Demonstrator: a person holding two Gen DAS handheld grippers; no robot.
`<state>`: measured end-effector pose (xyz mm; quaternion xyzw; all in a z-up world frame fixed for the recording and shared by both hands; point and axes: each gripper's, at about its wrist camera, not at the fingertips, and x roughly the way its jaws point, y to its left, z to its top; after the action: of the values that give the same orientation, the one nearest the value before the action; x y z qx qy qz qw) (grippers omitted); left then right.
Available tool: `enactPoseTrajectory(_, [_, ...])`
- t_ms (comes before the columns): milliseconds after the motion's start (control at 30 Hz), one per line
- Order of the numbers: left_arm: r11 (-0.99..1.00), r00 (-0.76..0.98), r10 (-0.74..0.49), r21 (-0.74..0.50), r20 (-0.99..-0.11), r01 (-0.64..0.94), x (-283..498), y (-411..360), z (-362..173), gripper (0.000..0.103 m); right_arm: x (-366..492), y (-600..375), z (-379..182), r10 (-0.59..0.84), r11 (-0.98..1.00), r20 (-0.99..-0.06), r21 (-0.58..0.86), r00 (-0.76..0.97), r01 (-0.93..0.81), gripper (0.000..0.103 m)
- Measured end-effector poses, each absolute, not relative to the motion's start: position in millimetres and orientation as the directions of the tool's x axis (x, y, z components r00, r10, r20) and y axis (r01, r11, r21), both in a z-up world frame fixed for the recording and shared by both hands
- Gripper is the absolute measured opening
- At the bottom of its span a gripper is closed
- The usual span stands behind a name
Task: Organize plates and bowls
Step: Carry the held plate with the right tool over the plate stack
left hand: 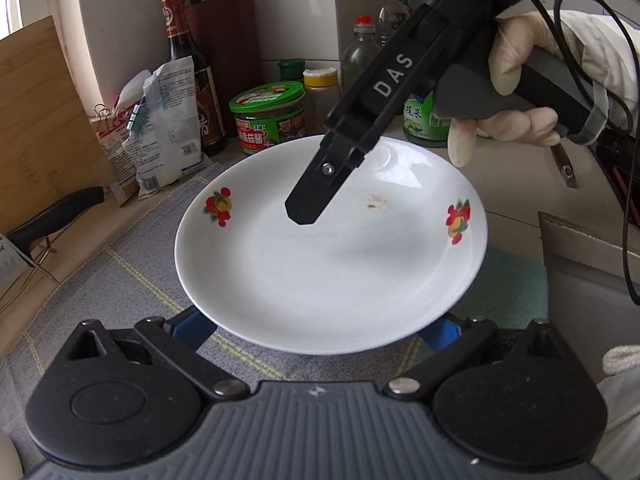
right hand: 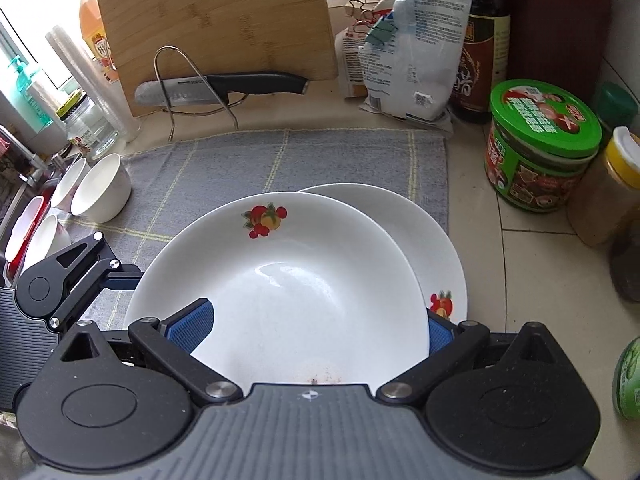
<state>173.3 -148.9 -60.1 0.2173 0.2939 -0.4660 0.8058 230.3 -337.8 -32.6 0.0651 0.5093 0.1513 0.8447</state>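
Note:
A white plate with fruit prints fills the left wrist view; its near rim hides my left gripper's blue fingertips, which stand wide apart under it. My right gripper reaches down over this plate from the upper right. In the right wrist view, a fruit-print plate is tilted between my right gripper's blue pads, one pad on top, one behind the rim. A second white plate lies beneath it on the grey cloth. Several small white bowls stand at the left.
A knife rests on a wire stand before a wooden board. Flour bags, a soy bottle, a green-lidded jar and spice jars line the back and right.

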Motion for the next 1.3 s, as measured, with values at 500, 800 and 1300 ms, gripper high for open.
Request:
enactPoseTrajectory(500, [0.453,0.364,-0.619,0.062,-0.696,0.889,179.5,-157.6,-64.3,0.102,233.0,-344.5,-43.9,0.303,0.953,-0.854,0.258,0.423,-0.161,0.103])
enactPoseTrajectory(800, [0.447,0.344,-0.611,0.048,-0.713,0.893,184.7,-163.1,-64.3,0.102,236.8,-345.0,-47.4,0.272,0.962,-0.867,0.23,0.417,-0.15,0.103])
enactPoseTrajectory(1300, [0.429,0.348,-0.564,0.095,-0.749,0.898,190.2,-173.1,-64.0,0.102,236.5,-348.2,-44.9,0.256,0.967,-0.872,0.229,0.416,-0.116,0.103])
